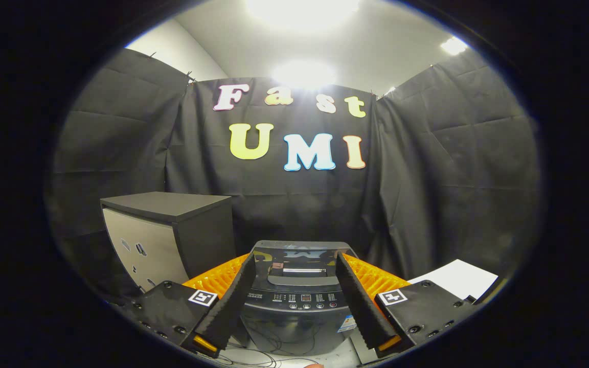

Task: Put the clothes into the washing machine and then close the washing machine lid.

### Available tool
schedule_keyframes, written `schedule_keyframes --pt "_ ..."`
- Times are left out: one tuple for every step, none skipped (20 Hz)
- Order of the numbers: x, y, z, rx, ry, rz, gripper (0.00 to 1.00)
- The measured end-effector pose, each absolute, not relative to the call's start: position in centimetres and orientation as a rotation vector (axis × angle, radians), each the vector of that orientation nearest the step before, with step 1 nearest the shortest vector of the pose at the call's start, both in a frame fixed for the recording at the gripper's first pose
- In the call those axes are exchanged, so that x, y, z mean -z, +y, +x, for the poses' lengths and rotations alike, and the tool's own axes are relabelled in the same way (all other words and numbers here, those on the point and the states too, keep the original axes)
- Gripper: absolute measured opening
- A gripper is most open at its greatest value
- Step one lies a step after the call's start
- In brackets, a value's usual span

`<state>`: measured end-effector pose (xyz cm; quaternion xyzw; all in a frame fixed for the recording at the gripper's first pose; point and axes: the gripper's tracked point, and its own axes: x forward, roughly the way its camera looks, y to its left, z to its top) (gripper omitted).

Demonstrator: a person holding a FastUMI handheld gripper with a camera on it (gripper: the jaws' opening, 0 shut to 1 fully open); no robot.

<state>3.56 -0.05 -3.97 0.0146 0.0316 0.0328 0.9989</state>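
Observation:
A dark top-loading washing machine (297, 301) stands just ahead of me, seen between my two fingers. Its glossy lid (299, 255) lies flat and shut, with a handle recess near the front and a control panel (297, 299) below it. My gripper (294, 260) is open, its fingers spread wide to either side of the machine's top and holding nothing. An orange ribbed basket (376, 276) shows behind both fingers, flanking the machine. I cannot make out any clothes from here.
A dark cabinet (172, 235) with a pale front stands to the left of the machine. A white sheet (458, 278) lies to the right. Thin cables (274, 352) trail on the pale floor in front of the machine. Black cloth walls close in the booth.

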Motion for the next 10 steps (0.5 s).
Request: schedule_keyframes --pt "3.9 -0.1 3.2 -0.057 0.063 0.033 0.98" --pt "4.0 -0.3 3.0 -0.045 0.065 0.033 0.98" --pt "3.9 -0.3 2.7 -0.038 0.062 0.03 0.98" --pt "3.9 -0.4 2.7 -0.031 0.062 0.023 0.98" --pt "3.7 -0.2 2.8 -0.03 0.059 0.017 0.98" --pt "3.6 -0.2 2.7 -0.027 0.056 0.012 0.98" --pt "3.4 -0.2 2.8 -0.028 0.054 0.01 0.98" --pt "3.2 -0.1 2.7 -0.027 0.049 0.007 0.98" --pt "3.1 0.1 2.7 -0.031 0.048 0.005 0.98" --pt "2.9 0.2 2.7 -0.036 0.044 0.006 0.98"
